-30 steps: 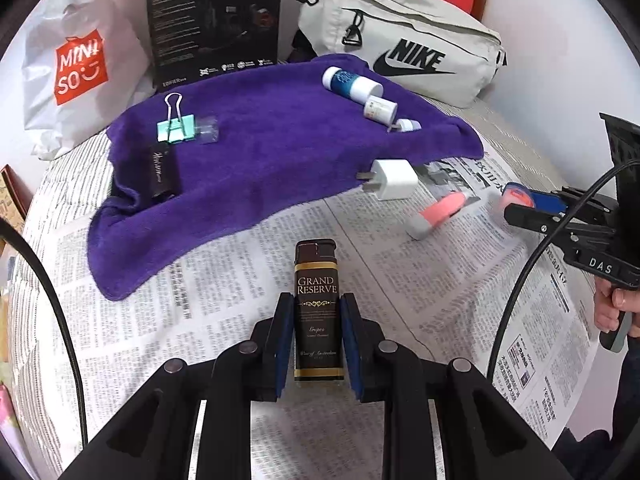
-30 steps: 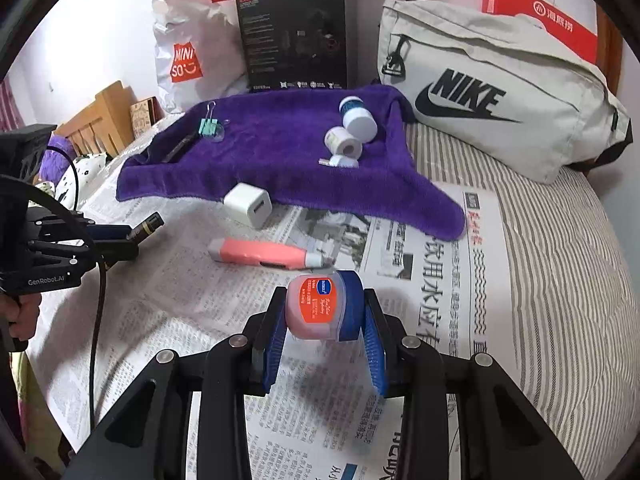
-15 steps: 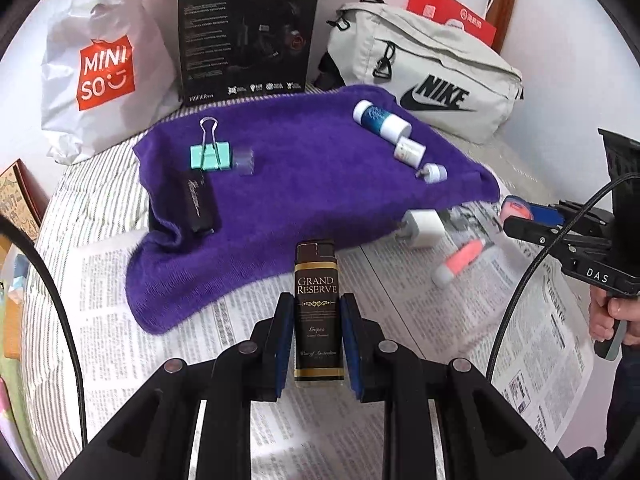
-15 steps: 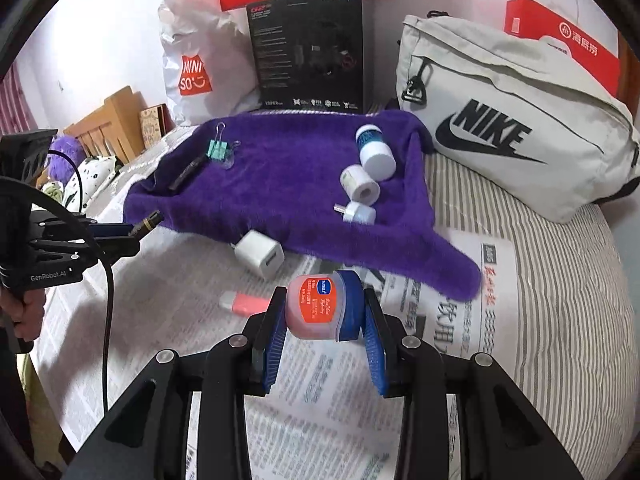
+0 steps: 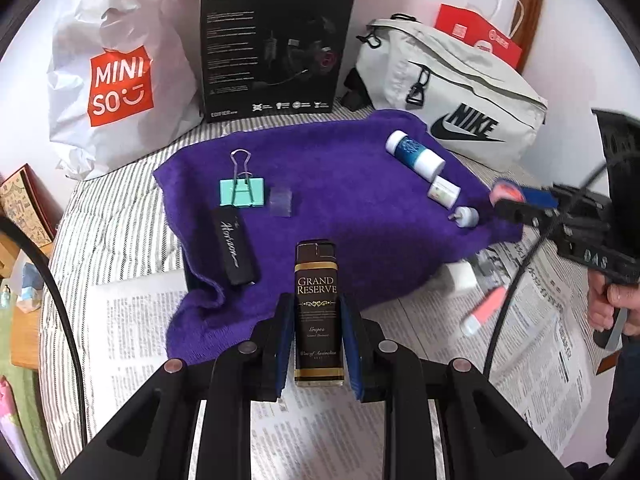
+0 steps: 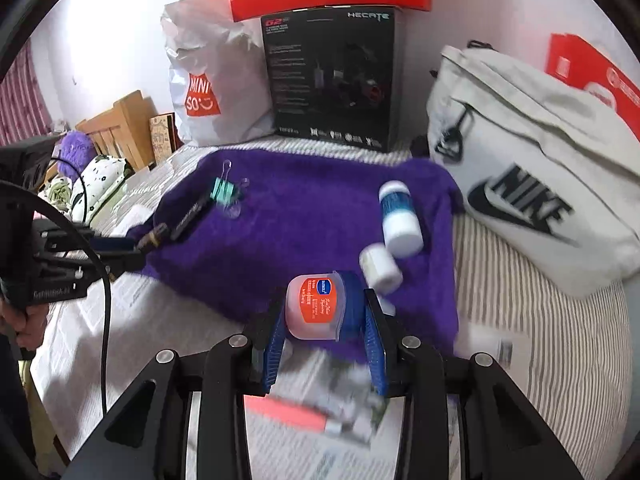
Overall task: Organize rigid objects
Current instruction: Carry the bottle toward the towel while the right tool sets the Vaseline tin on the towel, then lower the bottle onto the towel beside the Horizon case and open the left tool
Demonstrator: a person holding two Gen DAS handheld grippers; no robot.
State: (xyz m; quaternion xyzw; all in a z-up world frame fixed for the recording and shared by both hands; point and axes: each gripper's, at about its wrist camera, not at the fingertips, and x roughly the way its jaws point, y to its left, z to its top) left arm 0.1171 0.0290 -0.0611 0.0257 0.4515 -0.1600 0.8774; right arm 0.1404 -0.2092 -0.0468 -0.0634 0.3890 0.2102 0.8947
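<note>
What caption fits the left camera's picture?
Left claw grips a Grand Reserve lighter above the purple towel.

left gripper [image 5: 318,336] clamped, right gripper [image 6: 324,322] clamped

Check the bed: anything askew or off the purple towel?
Yes. The white charger plug and pink tube lie on the newspaper, off the purple towel where the other small items sit. Nothing looks spilled or broken.

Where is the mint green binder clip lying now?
In the left wrist view, the binder clip lies on the left part of the purple towel, just above the black Horizon lighter and beside a small clear piece.
</note>
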